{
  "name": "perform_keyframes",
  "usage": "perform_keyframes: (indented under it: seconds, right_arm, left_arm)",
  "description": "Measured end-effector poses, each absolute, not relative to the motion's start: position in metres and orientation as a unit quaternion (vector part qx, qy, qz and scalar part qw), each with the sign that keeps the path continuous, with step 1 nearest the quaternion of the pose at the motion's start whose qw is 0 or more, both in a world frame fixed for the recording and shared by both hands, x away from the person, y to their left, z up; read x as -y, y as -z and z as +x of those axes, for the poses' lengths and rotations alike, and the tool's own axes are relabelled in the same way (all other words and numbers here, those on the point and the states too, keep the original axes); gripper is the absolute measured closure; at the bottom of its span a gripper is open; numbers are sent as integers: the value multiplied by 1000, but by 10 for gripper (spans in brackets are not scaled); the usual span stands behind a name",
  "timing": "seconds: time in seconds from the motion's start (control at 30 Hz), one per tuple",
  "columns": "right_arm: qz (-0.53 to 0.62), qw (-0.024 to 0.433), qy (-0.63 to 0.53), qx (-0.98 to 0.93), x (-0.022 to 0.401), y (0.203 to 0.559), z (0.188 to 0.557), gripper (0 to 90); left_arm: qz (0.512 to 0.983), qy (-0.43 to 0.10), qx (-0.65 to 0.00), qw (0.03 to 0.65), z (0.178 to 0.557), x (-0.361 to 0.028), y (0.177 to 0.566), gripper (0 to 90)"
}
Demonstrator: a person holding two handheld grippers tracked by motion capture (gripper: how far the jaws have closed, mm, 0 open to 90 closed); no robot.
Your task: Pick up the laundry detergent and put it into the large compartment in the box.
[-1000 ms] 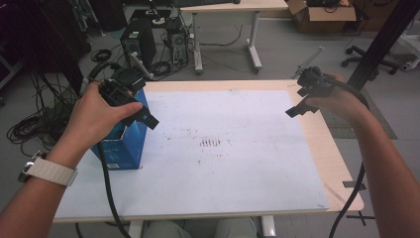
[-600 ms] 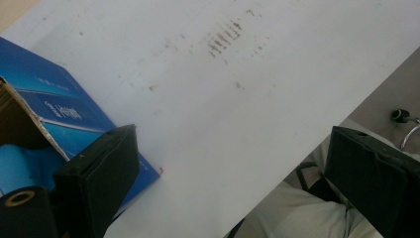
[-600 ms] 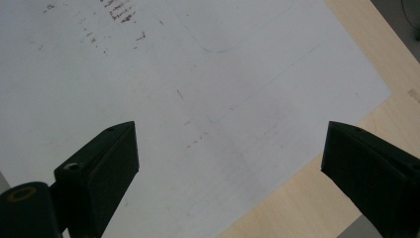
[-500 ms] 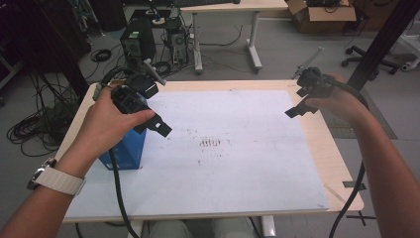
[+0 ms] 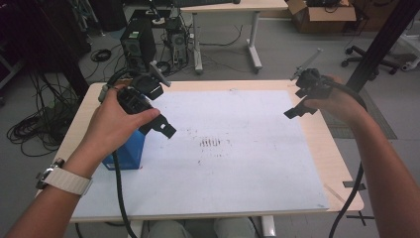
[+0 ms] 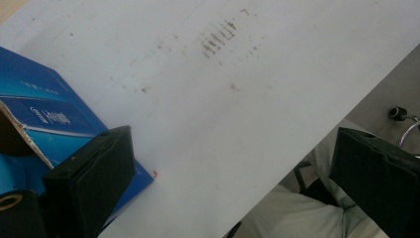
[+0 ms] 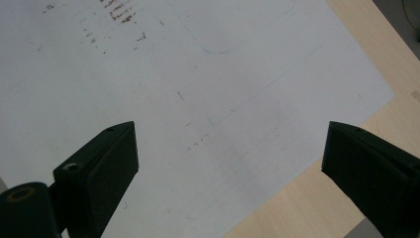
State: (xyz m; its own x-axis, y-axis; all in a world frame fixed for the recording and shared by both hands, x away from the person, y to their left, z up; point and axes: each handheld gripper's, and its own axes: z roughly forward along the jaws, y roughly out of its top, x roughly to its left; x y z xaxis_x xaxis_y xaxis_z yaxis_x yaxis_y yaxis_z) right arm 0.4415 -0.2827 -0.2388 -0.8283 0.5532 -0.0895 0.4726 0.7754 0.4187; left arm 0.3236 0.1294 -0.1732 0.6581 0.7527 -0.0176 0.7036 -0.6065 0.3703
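Observation:
A blue cardboard box point(image 5: 125, 150) stands on the white sheet point(image 5: 237, 168) near the table's left edge; its torn top edge is at the left of the left gripper view point(image 6: 47, 119). My left gripper point(image 5: 159, 125) hovers just above and to the right of the box, apart from it. Its jaws have just been opening and now stand wide with nothing between them point(image 6: 233, 173). At the table's far right my right gripper point(image 5: 298, 105) is held above the sheet, also open and empty point(image 7: 230, 168).
Dark smudges point(image 5: 212, 143) mark the middle of the sheet. The bare wooden table point(image 5: 339, 163) borders it on the right. Behind the table are computer towers point(image 5: 136, 42), floor cables point(image 5: 34, 129), another desk and a black post point(image 5: 379, 44).
The left hand has drawn up and to the right, away from the blue box, and its jaws have spread. The box stays on the table. The right hand has not moved.

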Motion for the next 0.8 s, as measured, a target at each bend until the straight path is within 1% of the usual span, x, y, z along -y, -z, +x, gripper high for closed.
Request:
perform_keyframes:
  seconds: [0.8]
  right_arm:
    - [268,109,-196,-937,281,234,438,72]
  left_arm:
    - [892,-70,-408,181,320,-129,172,40]
